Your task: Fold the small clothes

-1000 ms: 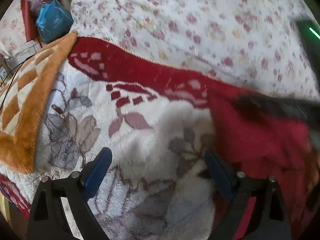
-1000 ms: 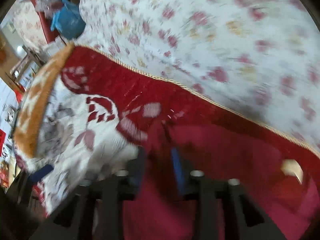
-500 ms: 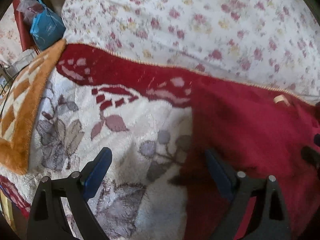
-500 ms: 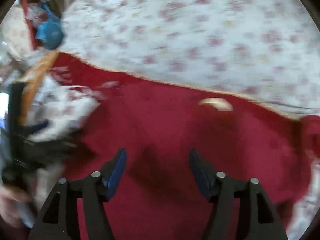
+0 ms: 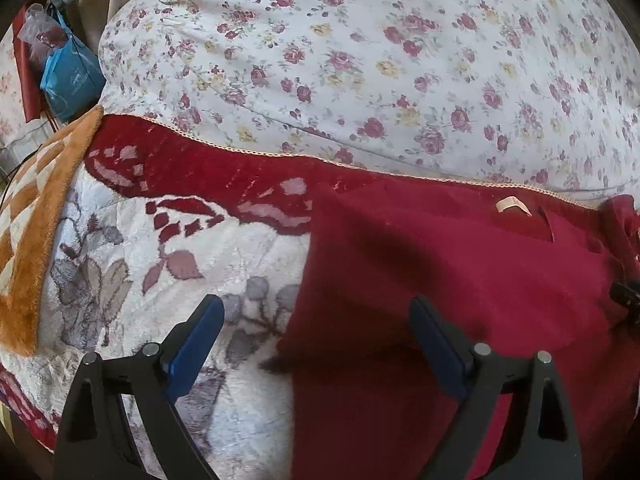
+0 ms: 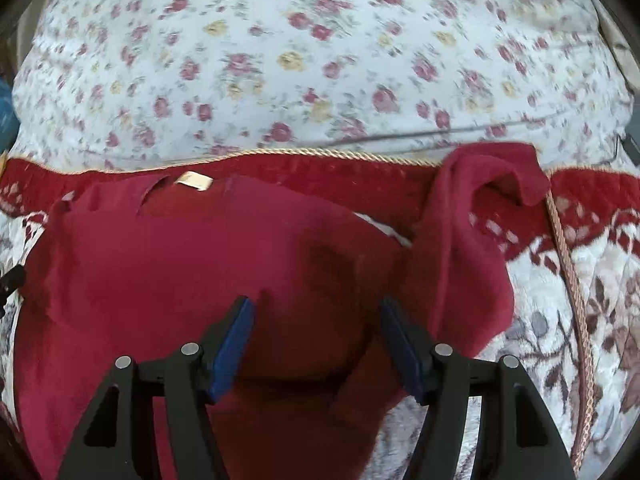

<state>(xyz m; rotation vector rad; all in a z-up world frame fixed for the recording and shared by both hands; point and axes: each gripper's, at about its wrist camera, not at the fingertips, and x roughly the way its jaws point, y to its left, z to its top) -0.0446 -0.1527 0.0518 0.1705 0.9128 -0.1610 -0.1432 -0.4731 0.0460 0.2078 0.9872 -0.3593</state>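
Garment: the red top [image 6: 192, 280] lies spread on the patterned blanket [image 5: 132, 264], neck label [image 6: 195, 180] toward the floral duvet [image 5: 360, 60].
Left gripper [image 5: 316, 340]: your jaws stand wide apart, holding nothing, straddling the garment's left edge.
Right gripper [image 6: 316, 336]: also spread and empty, low over the body of the top.
Sleeve [image 6: 472, 240]: it sits rumpled at the right side, cuff curled over near the blanket's cord trim [image 6: 568, 280].
Step in hand: likely flattening before the first fold.
How to do it well: straighten that sleeve first, then pinch only the garment's cloth at its edge; the plush blanket may snag into your grip.
Risk: red on red hides the top's border, so check the edge.
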